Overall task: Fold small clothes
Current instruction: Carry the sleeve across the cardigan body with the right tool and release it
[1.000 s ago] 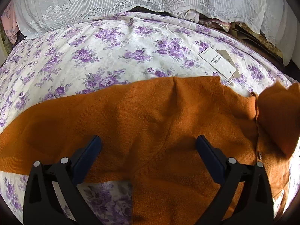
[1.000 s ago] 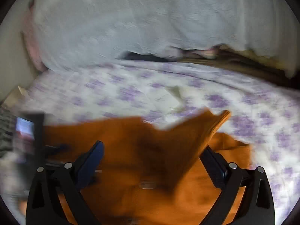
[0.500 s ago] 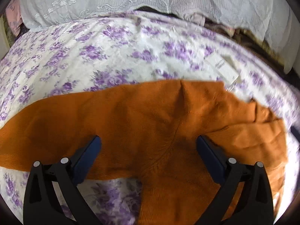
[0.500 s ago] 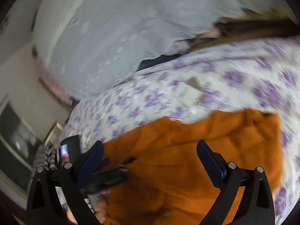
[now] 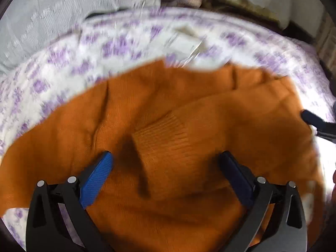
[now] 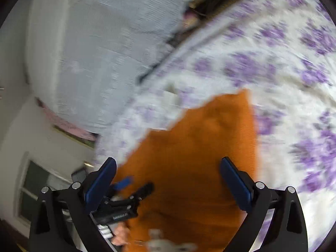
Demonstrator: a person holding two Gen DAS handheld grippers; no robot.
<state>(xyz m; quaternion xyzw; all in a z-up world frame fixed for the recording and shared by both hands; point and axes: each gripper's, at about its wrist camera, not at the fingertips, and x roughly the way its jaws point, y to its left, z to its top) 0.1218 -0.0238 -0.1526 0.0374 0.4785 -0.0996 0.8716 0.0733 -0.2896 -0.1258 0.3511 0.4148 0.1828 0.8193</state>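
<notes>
**Orange cardigan lying on the floral bed, both claws spread above it**

A white lace cloth (image 5: 42, 25) is hanging along the far side of the bed (image 5: 63, 67), whose sheet is showing blurred purple flowers. A pale paper tag (image 5: 184, 42) is lying on the sheet just beyond the far edge of the orange cardigan (image 5: 189, 126). Nothing is standing between my claws and the knit.

The cardigan is spreading wide across the near part of the bed. One sleeve is lying folded across the body, its ribbed cuff (image 5: 161, 134) ending between my left fingers. In the right wrist view the fabric is tapering to a point toward the far side.

My left claw (image 5: 166, 163) is hovering with its jaws wide apart, holding nothing. My right claw (image 6: 168, 168) is likewise gaping over the knit, empty.
</notes>
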